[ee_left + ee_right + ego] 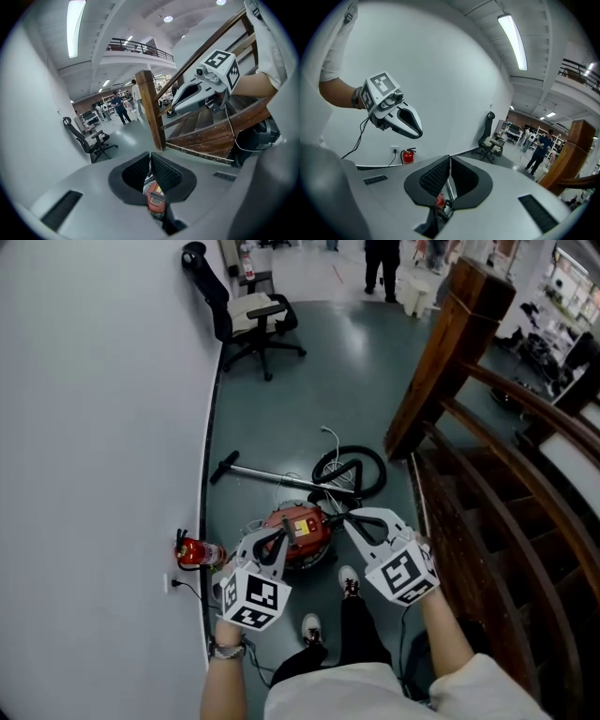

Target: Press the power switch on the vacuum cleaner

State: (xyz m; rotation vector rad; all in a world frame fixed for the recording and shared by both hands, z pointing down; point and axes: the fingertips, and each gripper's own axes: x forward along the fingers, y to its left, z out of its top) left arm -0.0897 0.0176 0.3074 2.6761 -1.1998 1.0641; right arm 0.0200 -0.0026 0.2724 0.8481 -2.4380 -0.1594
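Observation:
The red vacuum cleaner (pixel 300 531) lies on the grey floor close to the wall, its metal wand (pixel 281 475) and black hose loop (pixel 350 470) stretched out beyond it. My left gripper (pixel 277 542) hangs over the vacuum's left side with its jaws shut and nothing in them. My right gripper (pixel 351 519) hovers over the right side, likewise shut and empty. In the left gripper view the red body (pixel 156 200) shows below the closed pads (pixel 163 171). In the right gripper view a sliver of red (pixel 439 201) shows under the closed jaws.
A white wall runs along the left, with a fire extinguisher (pixel 198 552) and a socket at its foot. A wooden newel post (pixel 452 345) and stair railing stand at the right. A black office chair (pixel 246 319) is farther back. The person's shoes (pixel 349 581) stand just before the vacuum.

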